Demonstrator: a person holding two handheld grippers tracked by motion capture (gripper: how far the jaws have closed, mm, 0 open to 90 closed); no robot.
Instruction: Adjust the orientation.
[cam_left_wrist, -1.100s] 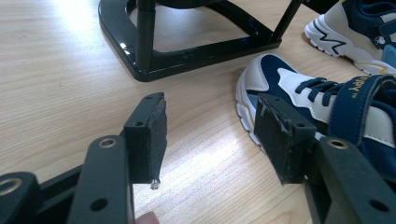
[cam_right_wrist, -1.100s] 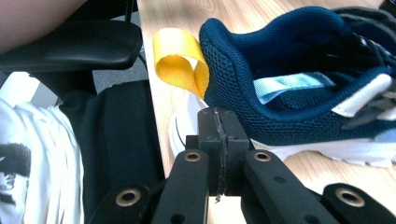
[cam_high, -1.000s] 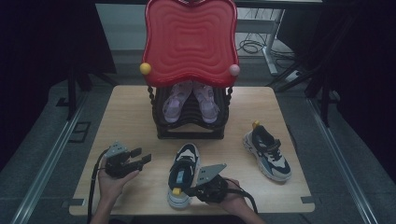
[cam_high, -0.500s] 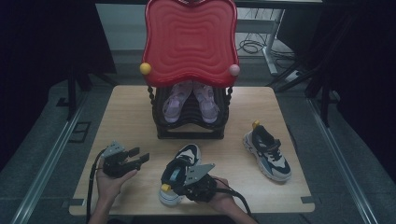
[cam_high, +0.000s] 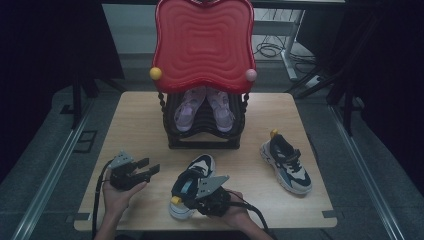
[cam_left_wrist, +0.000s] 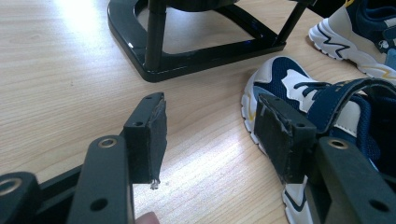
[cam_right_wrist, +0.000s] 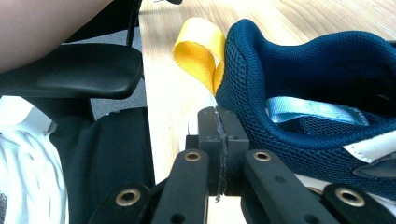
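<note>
A navy and white child's shoe (cam_high: 194, 175) lies at the table's front centre, toe toward the rack, with its yellow heel loop (cam_high: 175, 200) at the near end. My right gripper (cam_high: 189, 196) sits against its heel side. In the right gripper view the jaws (cam_right_wrist: 219, 126) are pressed together with nothing between them, just left of the shoe's navy collar (cam_right_wrist: 317, 93) and below the yellow loop (cam_right_wrist: 198, 49). My left gripper (cam_high: 150, 168) rests to the left of the shoe, open and empty. In the left gripper view its jaws (cam_left_wrist: 212, 135) frame bare wood, with the shoe (cam_left_wrist: 289, 84) behind the right one.
A black rack (cam_high: 202, 142) with a tall red back (cam_high: 202, 45) stands at the table's centre back, holding a pair of purple shoes (cam_high: 204, 107). The matching navy shoe (cam_high: 286, 162) lies at the right. The table's front edge (cam_high: 150, 225) is close behind both hands.
The near shoe's heel has swung to the left, so the shoe now lies tilted. The right gripper moved left with it. The left gripper has stayed put.
</note>
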